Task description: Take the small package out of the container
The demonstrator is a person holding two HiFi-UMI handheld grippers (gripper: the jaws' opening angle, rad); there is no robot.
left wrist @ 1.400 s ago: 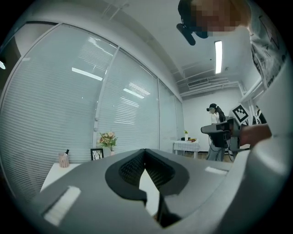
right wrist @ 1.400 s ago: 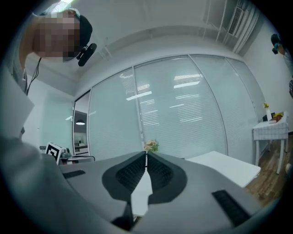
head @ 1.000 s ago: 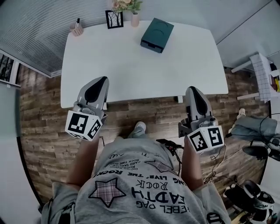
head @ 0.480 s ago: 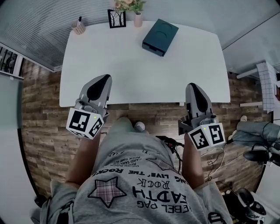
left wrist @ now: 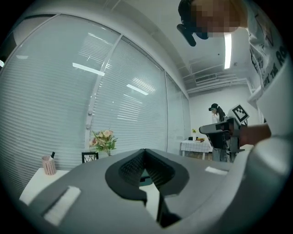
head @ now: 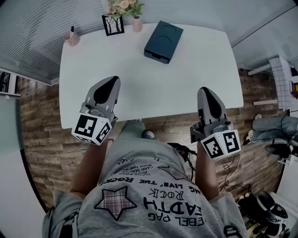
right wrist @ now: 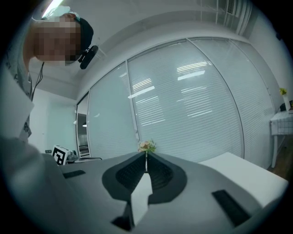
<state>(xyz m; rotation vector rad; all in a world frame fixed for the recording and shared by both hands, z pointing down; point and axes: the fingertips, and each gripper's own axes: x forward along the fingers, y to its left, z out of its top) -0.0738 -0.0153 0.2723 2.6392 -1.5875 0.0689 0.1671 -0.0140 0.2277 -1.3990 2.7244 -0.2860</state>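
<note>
A dark teal box, the container (head: 163, 41), lies closed at the far middle of the white table (head: 139, 74). No small package shows anywhere. My left gripper (head: 111, 81) hovers over the table's near left part, jaws shut and empty. My right gripper (head: 205, 90) hovers at the near right edge, also shut and empty. Both point level toward the box and are well short of it. In the left gripper view a sliver of the box (left wrist: 144, 177) shows behind the shut left gripper (left wrist: 145, 151). The right gripper view shows the shut right gripper (right wrist: 146, 155).
At the table's far edge stand a vase of flowers (head: 126, 8), a small picture frame (head: 113, 24) and a pink pen cup (head: 71, 36). Wooden floor lies around the table. Cables and gear (head: 274, 148) lie on the floor at the right. Window blinds fill the wall behind.
Both grippers have moved forward, from the table's near edge to over its top. The person has stepped closer to the table. The jaws stay shut.
</note>
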